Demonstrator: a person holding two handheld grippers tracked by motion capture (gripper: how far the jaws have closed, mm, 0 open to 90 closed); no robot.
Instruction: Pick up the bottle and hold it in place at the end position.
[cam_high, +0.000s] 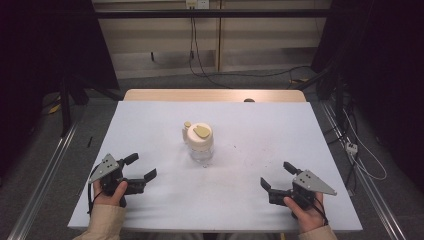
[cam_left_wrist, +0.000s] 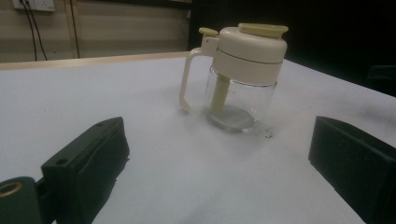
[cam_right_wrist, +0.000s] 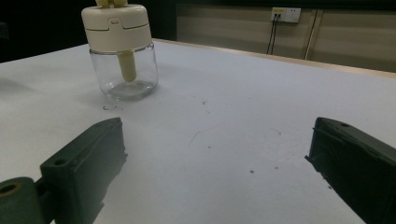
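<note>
— jar (cam_high: 201, 142), where is it in the high view?
— near the middle of the white table (cam_high: 150, 125), upright, cream lid on top, handle toward the far left. a wooden edge (cam_high: 215, 95) shows past the sheet, with cables (cam_high: 200, 60) on the floor behind. nothing lies between the jar and either gripper.
— and the grippers there?
— left gripper (cam_high: 141, 167) sits at the near left, held in a hand (cam_high: 111, 192), jaws spread, nothing between them. right gripper (cam_high: 277, 175) sits at the near right in the other hand (cam_high: 305, 210), jaws also spread and empty. both are well apart from the jar.
— left gripper view?
— jar (cam_left_wrist: 240, 74) stands ahead, a bit right of centre, glass body clear, cream lid (cam_left_wrist: 252, 46) and handle (cam_left_wrist: 189, 79) toward the left. a small dark speck (cam_left_wrist: 268, 136) lies on the sheet by its base. the two black jaws rise wide apart at the bottom corners, touching only air.
— right gripper view?
— jar (cam_right_wrist: 122, 56) is at the upper left, far ahead. faint marks (cam_right_wrist: 205, 135) dot the sheet. a wall socket (cam_right_wrist: 286, 15) shows behind. jaws stand wide, holding nothing.
</note>
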